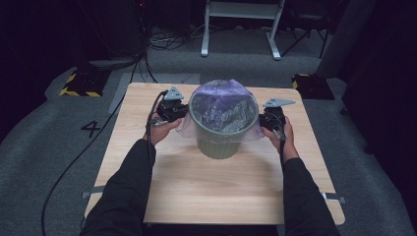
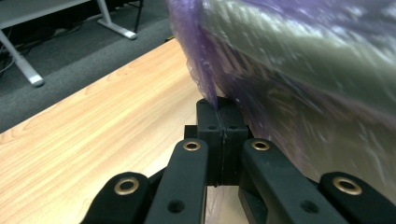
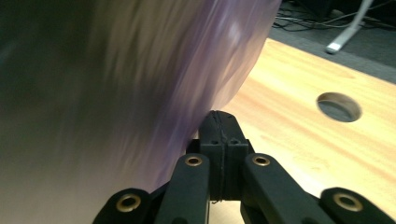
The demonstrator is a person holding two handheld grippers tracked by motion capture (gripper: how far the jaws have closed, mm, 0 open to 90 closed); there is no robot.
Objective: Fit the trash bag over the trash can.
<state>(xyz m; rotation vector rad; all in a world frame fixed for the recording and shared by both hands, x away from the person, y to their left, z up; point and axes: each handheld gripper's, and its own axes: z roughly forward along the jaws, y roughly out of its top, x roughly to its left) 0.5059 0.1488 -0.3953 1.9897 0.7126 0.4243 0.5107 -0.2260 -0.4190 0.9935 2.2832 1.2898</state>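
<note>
Thin, slippery purple bag [image 1: 220, 105] over the bin [image 1: 219, 142] — each hand-held gripper, left [image 2: 218, 109] and right [image 3: 219, 122], pinches its loose skirt, best gripped there.

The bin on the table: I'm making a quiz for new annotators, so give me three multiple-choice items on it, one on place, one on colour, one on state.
1. Where does the bin stand?
A. at the table's near edge
B. on the table, between the two hand-held grippers
C. on the floor

2. What colour is the bag lining it?
A. translucent purple
B. black
C. yellow

3. How are the left hand-held gripper and the right hand-held gripper?
A. both wide open
B. one open, one shut
C. both shut on the bag's film

Answers: B, the high view shows it mid-table with a gripper on each side; A, purple film drapes over the rim; C, each gripper view shows the jaws together with film pinched at the tips.
</note>
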